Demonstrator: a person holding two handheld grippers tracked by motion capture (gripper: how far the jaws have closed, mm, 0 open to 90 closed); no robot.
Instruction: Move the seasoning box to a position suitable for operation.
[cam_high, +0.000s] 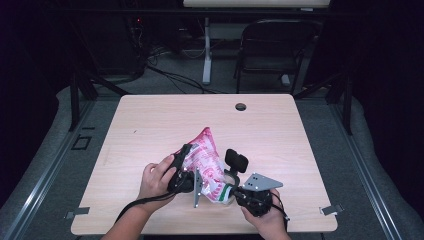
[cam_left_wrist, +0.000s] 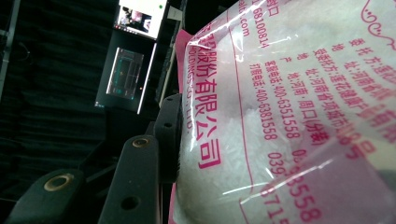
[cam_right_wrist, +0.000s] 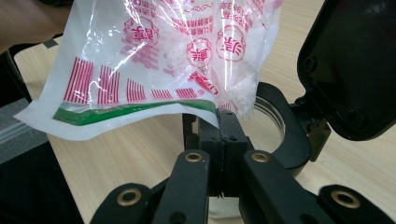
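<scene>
The right gripper was seen with its jaws pressed together on the lower edge of the bag, pinched at the corner by the green stripe. The left gripper was clamped on the side of the same bag, one black pad lying flat against the printed plastic in the left gripper view. The bag, clear with pink lettering and white grains inside, was held tilted above the table, its pink top end raised and its lower corner directed at a jar. The jar's black hinged lid was stood open just beside the bag.
</scene>
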